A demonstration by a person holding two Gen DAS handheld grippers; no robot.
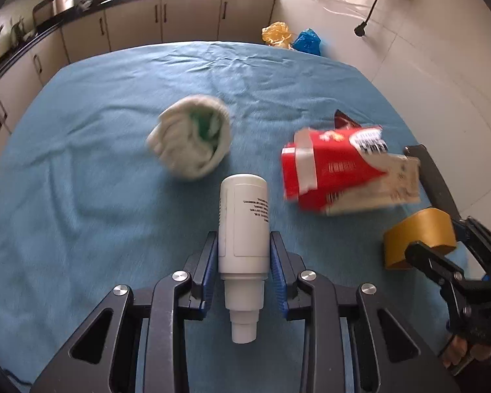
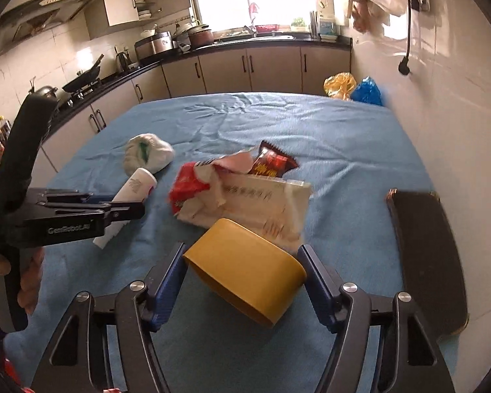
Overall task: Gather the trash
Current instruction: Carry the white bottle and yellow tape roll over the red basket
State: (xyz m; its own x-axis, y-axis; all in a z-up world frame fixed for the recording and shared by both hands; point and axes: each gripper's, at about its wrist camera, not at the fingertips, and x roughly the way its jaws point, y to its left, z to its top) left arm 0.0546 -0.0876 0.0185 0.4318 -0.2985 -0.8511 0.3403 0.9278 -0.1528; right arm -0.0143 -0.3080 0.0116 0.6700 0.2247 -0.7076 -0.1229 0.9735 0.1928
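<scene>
The left claw [image 1: 244, 255] has its blue pads [image 1: 209, 262] closed against the sides of a white plastic bottle [image 1: 244, 216], which lies lengthwise between them on the blue-covered surface [image 1: 81, 163], its narrow nozzle pointing back toward the wrist. Just beyond the bottle's far end and a little left sits a balled-up whitish cloth or wrapper with green inside [image 1: 191, 139]. To the right of this claw lies a crushed red and white carton [image 1: 340, 170], with a dark red snack wrapper [image 2: 273, 162] poking out behind it.

The right claw [image 2: 244, 278] straddles a tan roll of tape [image 2: 245, 270], tilted on its edge; whether its pads press on the roll is not clear, a slight gap showing on each side. The carton lies directly ahead of the roll and close to it. To the right of this claw a black chair seat [image 2: 428, 262] stands at the surface's edge.

Both claws point forward and downward at the surface. In the right wrist view a hand [image 2: 13, 271] grips the left claw's handle.
</scene>
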